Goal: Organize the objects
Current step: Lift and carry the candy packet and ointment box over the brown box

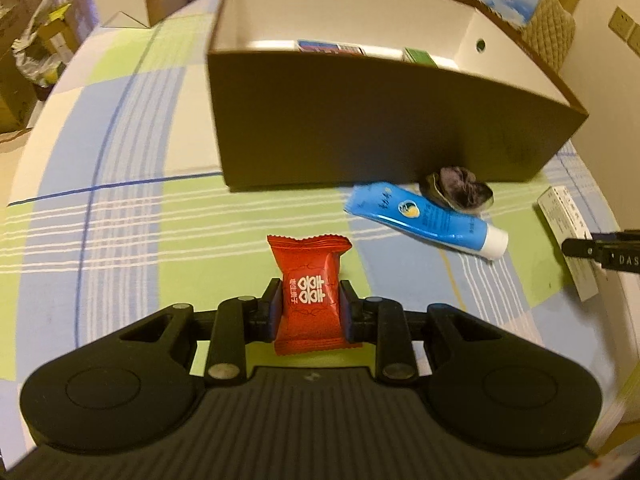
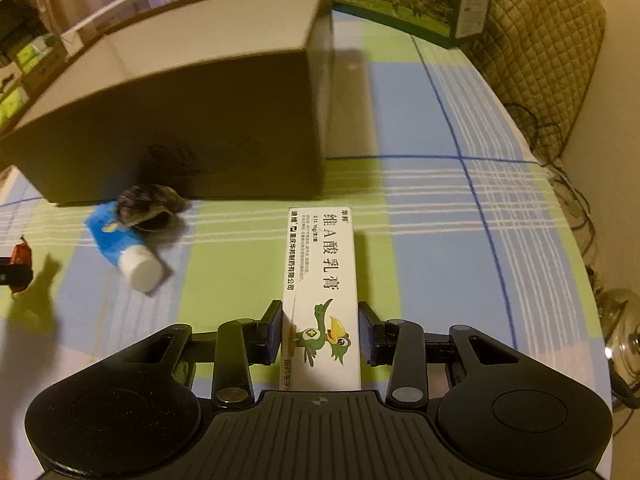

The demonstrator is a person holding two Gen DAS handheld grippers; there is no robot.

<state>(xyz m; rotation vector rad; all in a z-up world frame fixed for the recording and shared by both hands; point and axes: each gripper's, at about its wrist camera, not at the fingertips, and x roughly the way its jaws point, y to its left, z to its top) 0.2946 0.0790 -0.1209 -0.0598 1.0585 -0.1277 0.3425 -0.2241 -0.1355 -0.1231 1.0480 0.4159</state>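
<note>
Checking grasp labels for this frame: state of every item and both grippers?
Left gripper: shut on the red candy packet.
Red candy packet: clamped between the pads.
Right gripper: shut on the white medicine carton.
White medicine carton: held lengthwise.
Blue tube with white cap: lying on the cloth, capped.
Dark crumpled wrapper: resting against the tube.
Brown cardboard box: open-topped, small cartons inside.

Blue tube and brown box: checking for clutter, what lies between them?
A dark crumpled wrapper lies on the blue tube, against the brown box; both wrist views show it.
</note>
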